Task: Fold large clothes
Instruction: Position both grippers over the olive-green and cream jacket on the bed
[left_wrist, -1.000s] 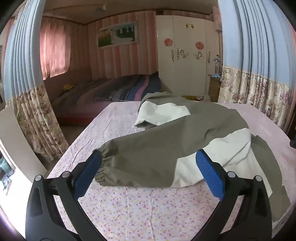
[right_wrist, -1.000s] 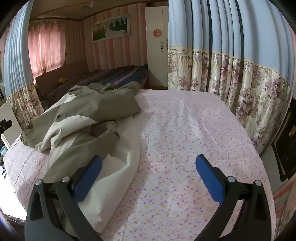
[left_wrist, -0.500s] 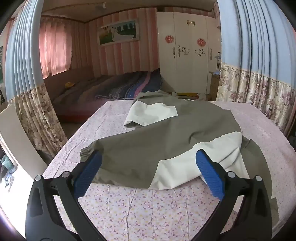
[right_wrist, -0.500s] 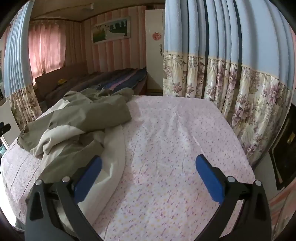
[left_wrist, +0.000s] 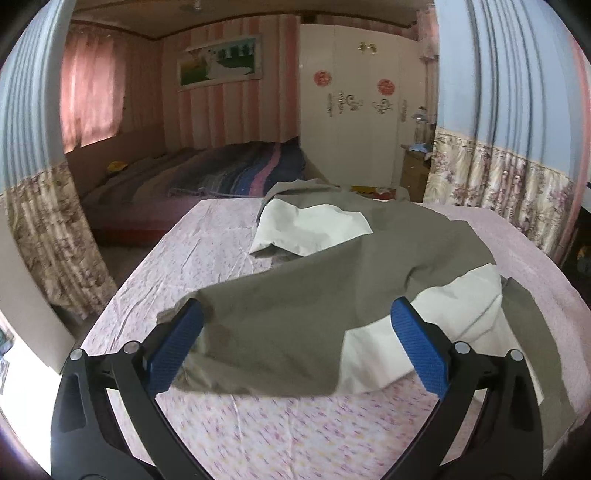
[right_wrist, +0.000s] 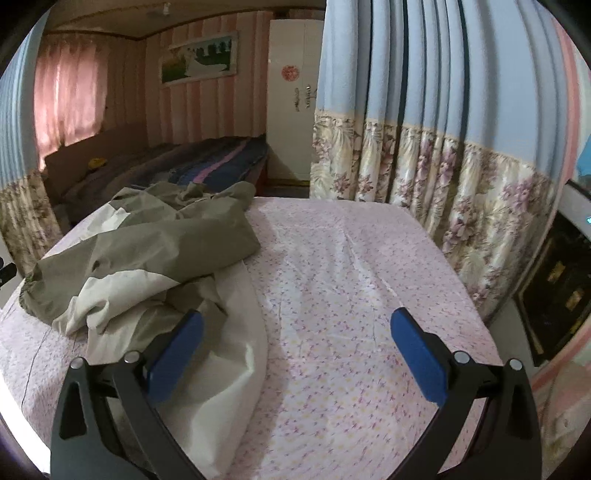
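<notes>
1. From the left wrist view, the left gripper (left_wrist: 297, 347) hangs above the near part of the bed (left_wrist: 207, 251), its two blue-padded fingers (left_wrist: 173, 350) spread wide with nothing between them.
2. Beneath and beyond it lies the jacket (left_wrist: 295, 302), olive green with cream panels, spread loosely and unfolded over the pink flowered sheet (left_wrist: 258, 435).
3. An olive sleeve reaches toward the near left, its gathered cuff (left_wrist: 166, 317) lying just behind the left finger; whether they touch I cannot tell.
4. A cream panel sits at the near right by the right finger, and another cream flap is turned up at the far side.
5. Past the bed's far end stand a second bed with a striped blanket (left_wrist: 236, 173) and a white wardrobe (left_wrist: 354, 110); flowered curtains (left_wrist: 498, 177) hang on the right.
6. From the right wrist view, the right gripper (right_wrist: 297, 350) is likewise spread wide and holds nothing, hanging over the bare sheet (right_wrist: 351, 295).
7. Here the jacket (right_wrist: 155, 251) is bunched on the left half of the bed (right_wrist: 369, 229), with its cream edge (right_wrist: 229, 354) running down near the left finger (right_wrist: 175, 354).
8. The right half of the bed is uncovered sheet, and the blue-and-floral curtain (right_wrist: 424, 140) hangs close along its far right side.
</notes>
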